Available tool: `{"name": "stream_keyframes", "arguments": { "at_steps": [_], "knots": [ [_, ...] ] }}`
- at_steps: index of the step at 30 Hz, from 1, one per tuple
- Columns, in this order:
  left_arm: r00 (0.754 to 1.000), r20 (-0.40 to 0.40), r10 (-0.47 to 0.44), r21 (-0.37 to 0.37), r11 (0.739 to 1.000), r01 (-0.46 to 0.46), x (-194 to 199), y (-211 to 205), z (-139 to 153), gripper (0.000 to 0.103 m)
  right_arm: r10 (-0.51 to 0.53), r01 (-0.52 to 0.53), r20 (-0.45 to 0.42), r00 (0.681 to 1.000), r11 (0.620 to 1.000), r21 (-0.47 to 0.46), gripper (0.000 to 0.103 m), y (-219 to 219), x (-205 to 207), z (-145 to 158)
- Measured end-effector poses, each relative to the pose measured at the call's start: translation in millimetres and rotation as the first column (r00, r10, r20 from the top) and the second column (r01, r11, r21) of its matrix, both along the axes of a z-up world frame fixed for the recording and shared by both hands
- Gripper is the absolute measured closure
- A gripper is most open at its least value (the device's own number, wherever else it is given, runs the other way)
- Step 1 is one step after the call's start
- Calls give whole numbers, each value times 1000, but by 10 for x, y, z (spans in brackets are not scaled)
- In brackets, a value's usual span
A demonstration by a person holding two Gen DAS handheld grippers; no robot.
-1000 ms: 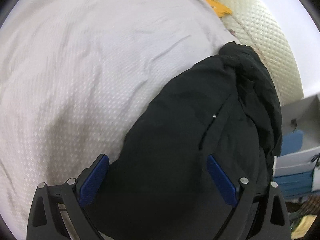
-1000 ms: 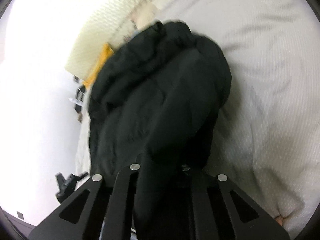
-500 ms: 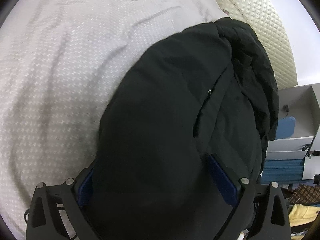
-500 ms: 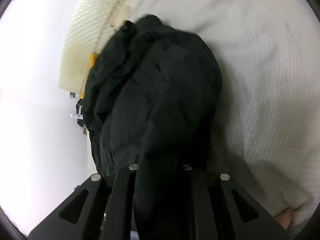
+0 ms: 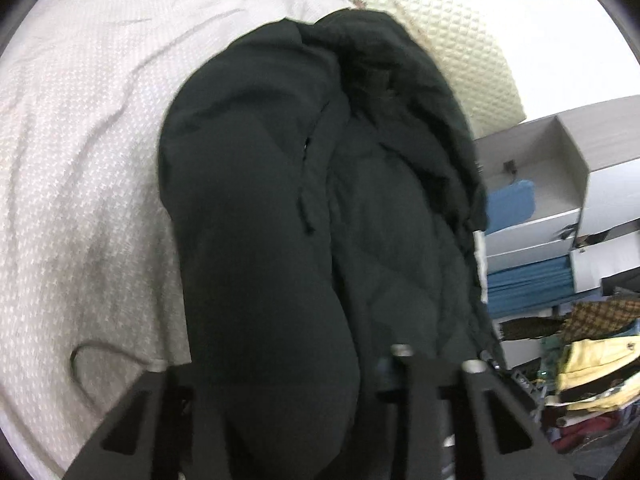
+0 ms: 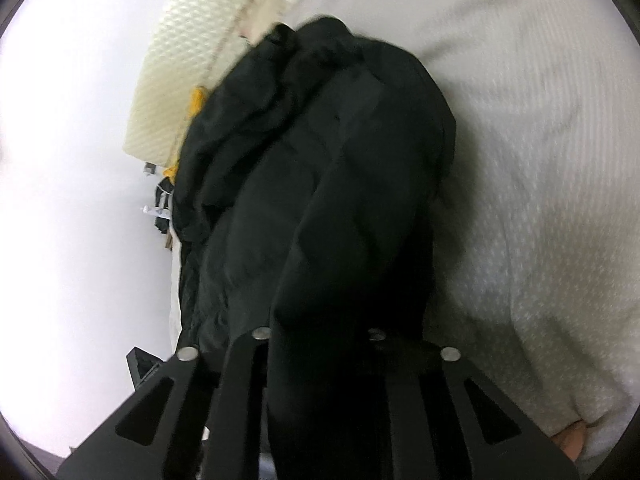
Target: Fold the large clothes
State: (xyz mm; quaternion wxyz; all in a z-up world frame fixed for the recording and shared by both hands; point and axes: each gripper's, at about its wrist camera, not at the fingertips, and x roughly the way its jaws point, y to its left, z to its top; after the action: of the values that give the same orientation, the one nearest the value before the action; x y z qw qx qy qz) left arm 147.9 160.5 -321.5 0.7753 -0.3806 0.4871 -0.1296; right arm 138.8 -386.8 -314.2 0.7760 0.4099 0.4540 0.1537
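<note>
A large black jacket (image 5: 280, 200) lies bunched on the white bedspread (image 5: 72, 160) and stretches away from both grippers. My left gripper (image 5: 280, 364) is shut on the jacket's near edge; the cloth bulges up between its fingers and hides the pads. My right gripper (image 6: 316, 336) is shut on another fold of the black jacket (image 6: 320, 180), which covers its fingertips. The bedspread (image 6: 540, 160) lies to the right in the right wrist view.
A cream quilted headboard (image 5: 460, 40) stands beyond the jacket. White shelves (image 5: 560, 184) with blue items and a pile of clothes (image 5: 580, 360) are at the right. A yellow item (image 6: 196, 100) lies by the headboard.
My left gripper was open over the jacket and has shut on it. Both grippers have risen with the jacket, which now fills more of both views.
</note>
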Motion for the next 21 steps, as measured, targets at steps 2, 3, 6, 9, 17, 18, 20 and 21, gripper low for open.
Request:
{"name": "stream_keyframes", "arguments": {
  "at_steps": [2, 3, 6, 9, 17, 18, 20, 21],
  "knots": [
    [999, 47, -2, -48, 999, 4, -66, 32, 127, 89, -1, 1, 42, 999, 1000, 5, 94, -31, -37, 99],
    [997, 82, 1, -69, 998, 5, -112, 57, 228, 90, -2, 1, 62, 998, 1000, 9, 94, -42, -59, 159],
    [984, 180, -9, -80, 997, 23, -278, 79, 602, 92, 18, -19, 121, 993, 1000, 12, 95, -24, -147, 354],
    [976, 218, 8, -107, 994, 16, -432, 184, 919, 94, 20, -24, 155, 988, 999, 27, 95, -53, -267, 497],
    [965, 261, 0, -125, 992, 34, -939, 524, 1479, 98, -1, -34, 240, 971, 989, 141, 97, -391, -700, 804],
    [964, 264, -4, -122, 992, 37, -1005, 579, 1512, 98, -11, -33, 254, 967, 985, 167, 97, -451, -788, 839],
    [964, 265, -10, -128, 991, 46, -1140, 674, 1635, 98, -21, -36, 277, 961, 980, 196, 97, -539, -942, 910],
    [964, 266, -12, -125, 991, 47, -1191, 695, 1684, 98, -24, -39, 291, 956, 978, 207, 97, -577, -1027, 953]
  ]
}}
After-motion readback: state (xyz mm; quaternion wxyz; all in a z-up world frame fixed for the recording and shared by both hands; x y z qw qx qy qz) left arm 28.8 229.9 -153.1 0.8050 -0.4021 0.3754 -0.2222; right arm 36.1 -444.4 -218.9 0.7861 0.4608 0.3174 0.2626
